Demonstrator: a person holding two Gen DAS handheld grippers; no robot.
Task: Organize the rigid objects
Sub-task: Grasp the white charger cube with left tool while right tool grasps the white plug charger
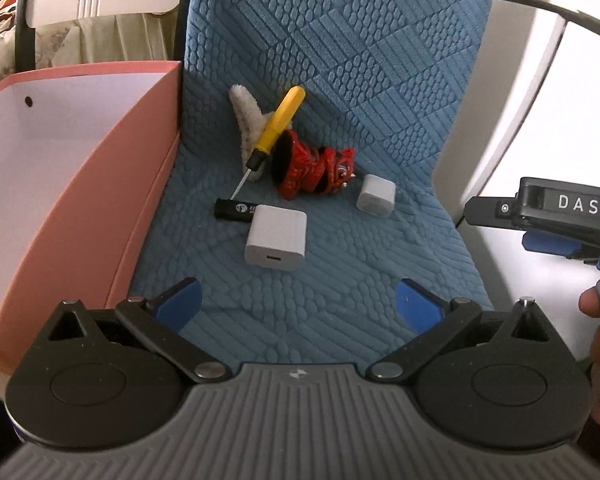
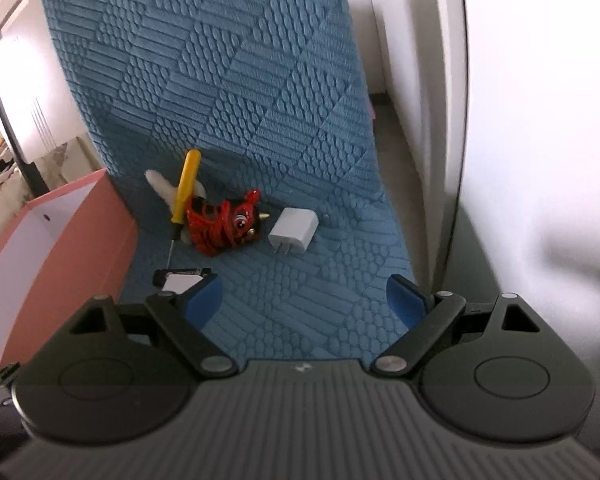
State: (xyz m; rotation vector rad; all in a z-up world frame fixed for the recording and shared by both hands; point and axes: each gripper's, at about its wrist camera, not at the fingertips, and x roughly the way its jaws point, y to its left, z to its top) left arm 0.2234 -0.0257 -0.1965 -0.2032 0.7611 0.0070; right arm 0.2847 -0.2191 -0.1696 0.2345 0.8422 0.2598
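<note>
Both tools wide & empty, left tool [image 1: 298,306] nr big charger [image 1: 276,236], right tool [image 2: 305,300] nr small charger [image 2: 294,230]

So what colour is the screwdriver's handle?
Yellow. The screwdriver has a yellow handle with a black collar; the left wrist view shows it best.

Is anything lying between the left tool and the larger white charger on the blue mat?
Nothing visible. The left tool is open above bare blue mat, and the larger white charger lies straight ahead of it with only mat between. The black stick sits beyond the charger, against its far left corner.
</note>
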